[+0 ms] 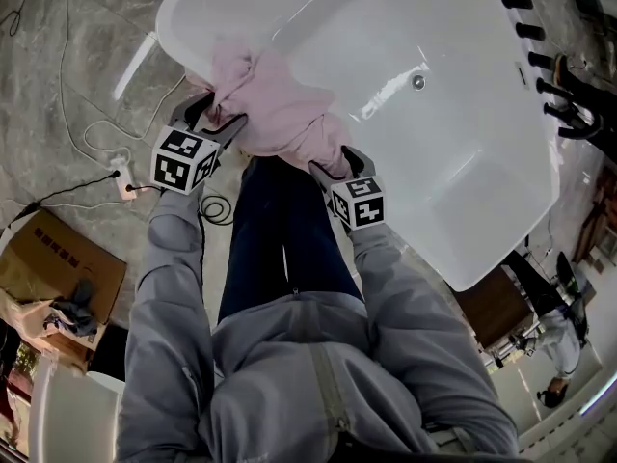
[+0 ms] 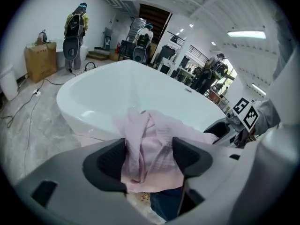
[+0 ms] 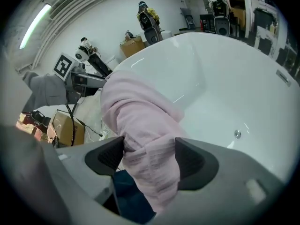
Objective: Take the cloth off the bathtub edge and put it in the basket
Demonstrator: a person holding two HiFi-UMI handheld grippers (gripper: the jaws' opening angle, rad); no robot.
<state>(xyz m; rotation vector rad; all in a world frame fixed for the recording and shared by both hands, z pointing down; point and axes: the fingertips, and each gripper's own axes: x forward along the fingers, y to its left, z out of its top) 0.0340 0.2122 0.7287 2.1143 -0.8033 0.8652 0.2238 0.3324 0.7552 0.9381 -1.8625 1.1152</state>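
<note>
A pale pink cloth (image 1: 280, 109) lies bunched over the near rim of the white bathtub (image 1: 166, 25), hanging down its outer side. My left gripper (image 1: 214, 119) stands open at the cloth's left end, and in the left gripper view a fold of the cloth (image 2: 150, 144) hangs between the wide jaws. My right gripper (image 1: 337, 162) is open at the cloth's right end. In the right gripper view the cloth (image 3: 140, 121) runs down between its dark pads (image 3: 110, 156). Both grippers point steeply down at the rim.
The person's dark blue trouser legs (image 1: 280, 230) stand against the tub. Cables (image 1: 87, 133) and a power strip (image 1: 123, 177) lie on the marble floor at the left, near a cardboard box (image 1: 58, 268). Black tap fittings (image 1: 559, 75) sit at the far right. People (image 2: 75, 27) stand beyond the tub.
</note>
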